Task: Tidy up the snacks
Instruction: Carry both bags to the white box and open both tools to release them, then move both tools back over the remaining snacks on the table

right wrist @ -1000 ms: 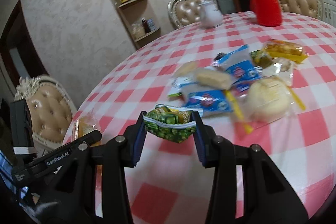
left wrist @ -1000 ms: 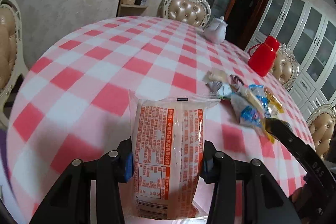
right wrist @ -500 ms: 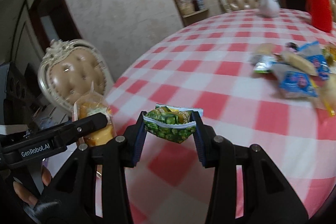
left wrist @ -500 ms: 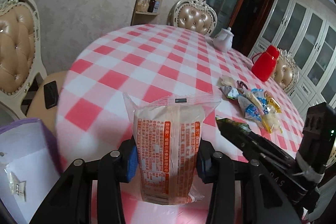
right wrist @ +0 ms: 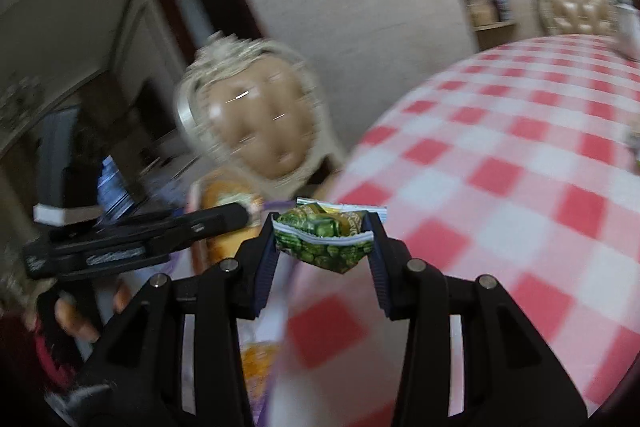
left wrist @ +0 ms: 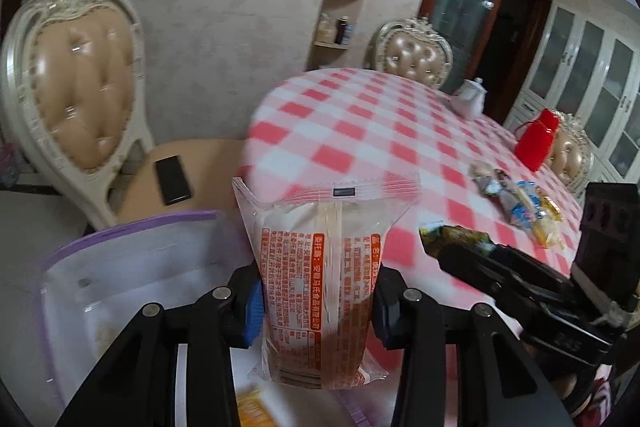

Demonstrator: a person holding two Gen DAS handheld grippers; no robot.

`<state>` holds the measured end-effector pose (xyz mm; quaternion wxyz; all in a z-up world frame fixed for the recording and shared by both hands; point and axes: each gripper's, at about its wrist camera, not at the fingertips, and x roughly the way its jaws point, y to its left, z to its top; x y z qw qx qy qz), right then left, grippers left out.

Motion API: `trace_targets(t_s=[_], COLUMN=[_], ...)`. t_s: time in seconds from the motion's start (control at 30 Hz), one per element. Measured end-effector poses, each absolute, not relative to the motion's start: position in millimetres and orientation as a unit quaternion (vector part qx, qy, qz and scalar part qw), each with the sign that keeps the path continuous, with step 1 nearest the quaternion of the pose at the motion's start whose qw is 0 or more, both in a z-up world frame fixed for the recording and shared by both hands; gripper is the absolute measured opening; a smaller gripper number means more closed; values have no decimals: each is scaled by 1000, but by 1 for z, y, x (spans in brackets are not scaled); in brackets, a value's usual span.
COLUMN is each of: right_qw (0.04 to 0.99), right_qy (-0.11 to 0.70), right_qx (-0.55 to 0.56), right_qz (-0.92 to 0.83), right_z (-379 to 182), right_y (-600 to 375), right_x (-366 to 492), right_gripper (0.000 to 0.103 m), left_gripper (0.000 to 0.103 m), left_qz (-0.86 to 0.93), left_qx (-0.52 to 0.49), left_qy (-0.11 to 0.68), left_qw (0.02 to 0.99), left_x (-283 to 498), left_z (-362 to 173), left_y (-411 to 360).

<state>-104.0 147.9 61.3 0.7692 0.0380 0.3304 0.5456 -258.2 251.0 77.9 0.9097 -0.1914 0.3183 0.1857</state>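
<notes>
My left gripper (left wrist: 318,303) is shut on a clear bread packet (left wrist: 320,267) with orange print, held upright above a white storage box with a purple rim (left wrist: 120,267) beside the table's edge. Shut on a small green snack packet (right wrist: 324,239), my right gripper (right wrist: 324,247) hangs over the edge of the red-checked table (right wrist: 520,167). In the left wrist view the right gripper (left wrist: 452,247) comes in from the right with the green packet (left wrist: 452,237). The right wrist view is blurred and shows the left gripper (right wrist: 240,215) with the bread packet (right wrist: 218,195) at left.
A pile of loose snacks (left wrist: 516,203) lies on the table (left wrist: 360,131) at right, near a red jug (left wrist: 536,143) and a white teapot (left wrist: 472,99). A padded chair (left wrist: 76,87) stands left of the box, with a black phone (left wrist: 173,179) on its seat.
Both grippers have swung left from over the table to its edge, each still gripping its packet. The box and the chair have come into view below and to the left.
</notes>
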Motion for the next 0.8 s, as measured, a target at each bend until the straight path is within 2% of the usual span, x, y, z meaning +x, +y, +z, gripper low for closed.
trace_targets(t_s=[0.27,0.33,0.37,0.43,0.47,0.5,0.6,0.7,0.8], right_qw=[662,648,646,657,667,673,704,729,768], right_qy=[332,336,337,333,330,330,320,318,301], right_qx=[-91,-109,-114,-113,-105,-96,-63,-29,-16], right_qz=[665,674,675,667,660,655,631,606,565], right_z=[47,43,42,43,45,47,58,66,72], right_y=[201,207,209,207,203,199,178,153,120], right_x=[-176,-185,-187,-184,-178,-173,-153,-128,-109], right_gripper=[47,51,59,71,73,73,73,74,74], left_gripper=[43,45,46,55,61,68,69,78,84], left_qz=[241,261,279,311,319,320,311,315,282], left_qx=[-203,-203,-199,-208,-218,-222,-194,-137,-126], left_qy=[350,363,373,373,370,366,340,314,268], left_qw=[882,871,862,849,845,845,866,885,912], left_x=[-293,-293,-291,-290,-288,-286,-277,-257,-242], left_z=[50,45,42,39,39,40,53,71,91], left_y=[287,294,296,301,301,300,282,256,231])
